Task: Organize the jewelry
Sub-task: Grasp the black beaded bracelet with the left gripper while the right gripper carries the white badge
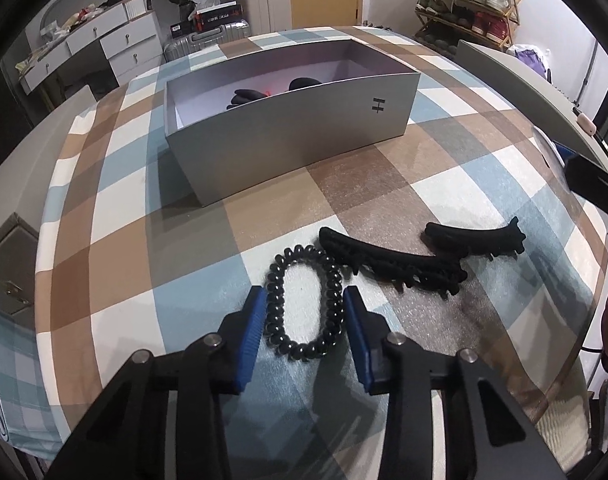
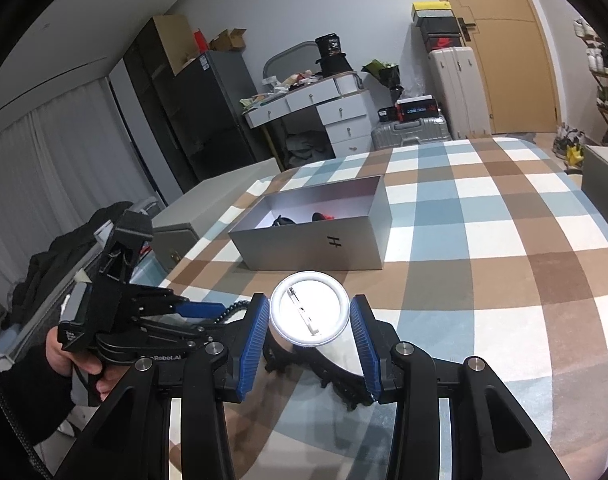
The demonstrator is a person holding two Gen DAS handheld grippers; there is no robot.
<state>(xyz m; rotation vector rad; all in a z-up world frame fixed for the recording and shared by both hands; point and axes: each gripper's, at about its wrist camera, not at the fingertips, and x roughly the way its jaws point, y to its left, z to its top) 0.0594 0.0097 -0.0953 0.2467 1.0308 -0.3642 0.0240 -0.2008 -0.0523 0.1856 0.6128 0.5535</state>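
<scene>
In the left wrist view my left gripper point(image 1: 304, 300) straddles a black spiral hair tie point(image 1: 303, 300) lying on the checked tablecloth; the blue pads touch its two sides. Two black claw hair clips point(image 1: 392, 266) point(image 1: 480, 238) lie just right of it. My right gripper point(image 2: 310, 312) is shut on a round white pin badge point(image 2: 310, 316), held above a black clip point(image 2: 336, 380). A silver open box point(image 1: 291, 132) stands further back with black and red items inside; it also shows in the right wrist view point(image 2: 316, 240). The left gripper point(image 2: 207, 310) appears at the left there.
The table point(image 1: 115, 216) has a blue, brown and white checked cloth. A grey box lid point(image 1: 516, 80) stands at the right edge. A grey cabinet point(image 2: 199, 216) sits beside the table's left. Drawers, suitcases and a shoe rack stand beyond.
</scene>
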